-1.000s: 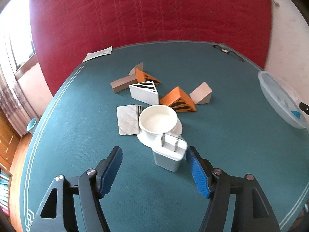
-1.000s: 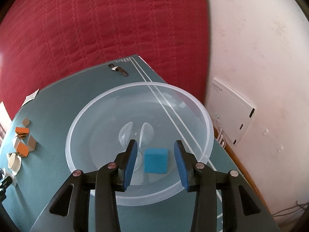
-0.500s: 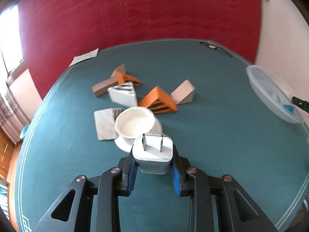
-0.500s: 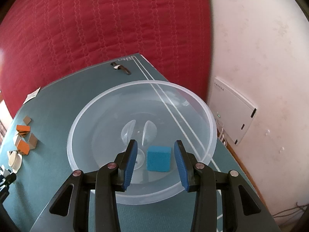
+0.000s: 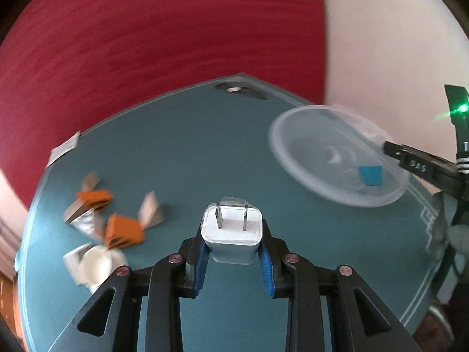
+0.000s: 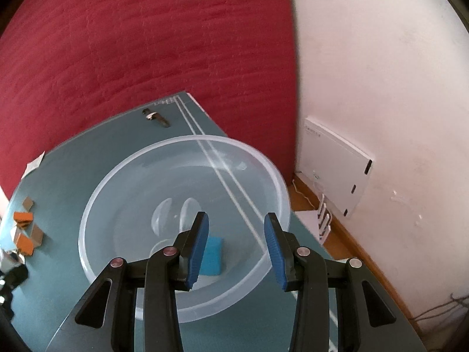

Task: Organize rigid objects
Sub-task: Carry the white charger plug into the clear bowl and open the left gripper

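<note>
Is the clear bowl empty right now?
No. One blue block lies inside the clear bowl; nothing else is visible in it.

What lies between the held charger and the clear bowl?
Only bare green tabletop, seen in the left wrist view, separates the charger in the left gripper from the bowl.

A teal felt-covered table [image 5: 205, 152] carries a clear round plastic bowl [image 5: 293, 158] at right and orange, grey and white wedge blocks [image 5: 123, 228] at lower left.
</note>
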{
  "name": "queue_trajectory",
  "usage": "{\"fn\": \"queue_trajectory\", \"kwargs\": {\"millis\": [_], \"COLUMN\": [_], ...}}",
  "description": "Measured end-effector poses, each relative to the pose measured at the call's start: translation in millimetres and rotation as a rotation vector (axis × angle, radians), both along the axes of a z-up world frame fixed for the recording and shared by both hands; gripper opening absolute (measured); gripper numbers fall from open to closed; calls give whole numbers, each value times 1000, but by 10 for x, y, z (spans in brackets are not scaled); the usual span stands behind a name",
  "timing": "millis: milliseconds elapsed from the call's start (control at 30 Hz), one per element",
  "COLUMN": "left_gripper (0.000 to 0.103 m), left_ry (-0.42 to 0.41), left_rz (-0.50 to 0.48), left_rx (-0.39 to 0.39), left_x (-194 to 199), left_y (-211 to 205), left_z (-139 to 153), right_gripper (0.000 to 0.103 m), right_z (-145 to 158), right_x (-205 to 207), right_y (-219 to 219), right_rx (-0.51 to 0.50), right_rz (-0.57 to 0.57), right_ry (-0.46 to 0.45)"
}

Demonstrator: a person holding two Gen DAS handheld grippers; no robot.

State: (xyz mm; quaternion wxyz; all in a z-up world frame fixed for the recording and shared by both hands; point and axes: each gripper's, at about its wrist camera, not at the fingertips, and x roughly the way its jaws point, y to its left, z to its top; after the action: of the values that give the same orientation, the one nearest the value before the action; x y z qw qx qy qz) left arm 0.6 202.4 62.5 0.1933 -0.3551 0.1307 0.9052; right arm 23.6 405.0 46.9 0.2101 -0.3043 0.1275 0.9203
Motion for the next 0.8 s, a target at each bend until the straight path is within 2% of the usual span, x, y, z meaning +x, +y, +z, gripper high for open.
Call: {"fn": "queue_trajectory", "kwargs": {"millis": [267, 633, 667, 767, 800], "left_gripper": [32, 33, 40, 74, 79], "left_ry": [-54, -104, -113, -98, -90], "left_rz": [-97, -135, -137, -124, -119], "left_rx": [33, 62, 69, 78, 80], "left_x": [-135, -261, -268, -260, -252], "left_y": [678, 1021, 1024, 994, 986], "left_z": [3, -7, -11, -4, 0], "right_gripper": [41, 41, 41, 41, 41], "right_z": [48, 31, 30, 35, 42], "right_x": [74, 90, 84, 92, 104], "right_y": [173, 262, 250, 194, 163], "right_rx": [-36, -73, -67, -39, -23], "right_rz": [-3, 4, 1, -5, -5], "right_ry": [54, 86, 89, 100, 105]}}
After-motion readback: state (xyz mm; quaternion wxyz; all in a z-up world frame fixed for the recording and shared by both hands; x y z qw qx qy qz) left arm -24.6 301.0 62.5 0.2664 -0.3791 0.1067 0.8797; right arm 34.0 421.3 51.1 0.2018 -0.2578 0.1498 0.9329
